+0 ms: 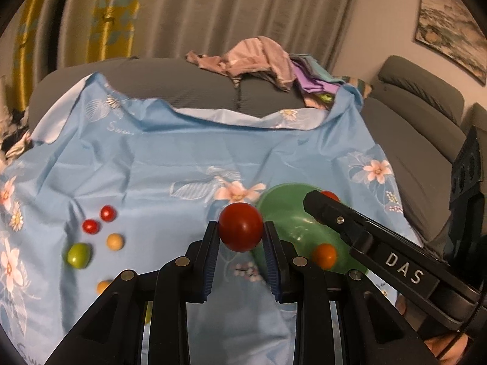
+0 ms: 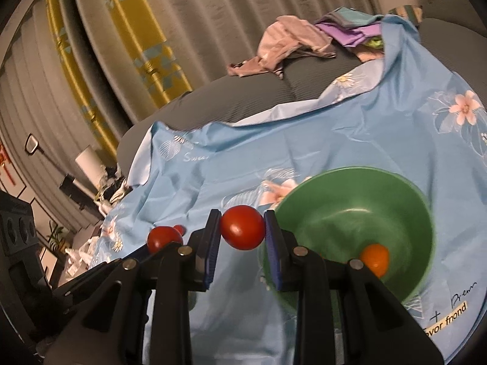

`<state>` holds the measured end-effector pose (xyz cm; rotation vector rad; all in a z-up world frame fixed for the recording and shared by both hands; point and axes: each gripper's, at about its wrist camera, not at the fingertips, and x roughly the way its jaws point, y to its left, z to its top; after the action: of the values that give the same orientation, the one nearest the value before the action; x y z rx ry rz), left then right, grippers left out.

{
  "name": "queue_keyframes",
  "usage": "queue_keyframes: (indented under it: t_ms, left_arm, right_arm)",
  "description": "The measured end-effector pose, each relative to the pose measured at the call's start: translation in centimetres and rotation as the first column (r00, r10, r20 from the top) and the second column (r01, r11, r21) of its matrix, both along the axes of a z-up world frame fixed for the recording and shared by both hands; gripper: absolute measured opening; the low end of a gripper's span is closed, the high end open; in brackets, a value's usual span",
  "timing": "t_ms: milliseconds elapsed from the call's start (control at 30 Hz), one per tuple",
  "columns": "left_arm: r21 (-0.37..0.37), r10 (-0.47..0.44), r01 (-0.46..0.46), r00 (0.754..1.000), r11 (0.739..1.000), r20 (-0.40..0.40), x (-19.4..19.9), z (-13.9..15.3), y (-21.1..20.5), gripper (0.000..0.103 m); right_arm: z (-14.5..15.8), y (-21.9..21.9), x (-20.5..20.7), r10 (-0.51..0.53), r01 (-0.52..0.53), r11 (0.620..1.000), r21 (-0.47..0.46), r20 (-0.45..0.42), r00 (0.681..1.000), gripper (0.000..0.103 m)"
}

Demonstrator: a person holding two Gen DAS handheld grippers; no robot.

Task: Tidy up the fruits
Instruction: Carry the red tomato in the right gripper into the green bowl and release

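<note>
My left gripper (image 1: pixel 241 231) is shut on a red tomato (image 1: pixel 240 226), held above the blue floral cloth (image 1: pixel 152 164) just left of the green bowl (image 1: pixel 283 210). My right gripper (image 2: pixel 242 228) is shut on another red tomato (image 2: pixel 242 227), left of the green bowl (image 2: pixel 341 194), which holds an orange fruit (image 2: pixel 375 258). In the left wrist view the right gripper's arm crosses over the bowl, with its red tomato (image 1: pixel 330 195) at its tip and the orange fruit (image 1: pixel 324 255) in the bowl. The left gripper's tomato (image 2: pixel 162 238) shows in the right wrist view.
On the cloth at the left lie two small red fruits (image 1: pixel 99 220), a tan one (image 1: pixel 115 241), a green one (image 1: pixel 78 255) and an orange one (image 1: pixel 104 286). A pile of clothes (image 1: pixel 261 57) lies on the grey sofa (image 1: pixel 182 82) behind.
</note>
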<state>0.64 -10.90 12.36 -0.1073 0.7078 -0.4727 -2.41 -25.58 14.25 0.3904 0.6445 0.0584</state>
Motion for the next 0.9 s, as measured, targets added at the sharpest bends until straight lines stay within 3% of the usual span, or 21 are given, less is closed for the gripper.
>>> queue_keyframes:
  t_ms: [533, 900]
  left_arm:
    - [0.066, -0.172, 0.174, 0.984, 0.983, -0.038, 2.3, -1.1, -5.7, 0.029]
    - [0.065, -0.194, 0.202, 0.975, 0.977, -0.105, 3.2, -3.1, -7.1, 0.029]
  right_arm:
    - [-1.1, -4.9, -0.7, -0.14, 0.142, 0.989, 0.044, -0.034, 0.99, 0.03]
    - [-2.4, -6.3, -0.3, -0.186, 0.19, 0.981, 0.046, -0.088, 0.979, 0.03]
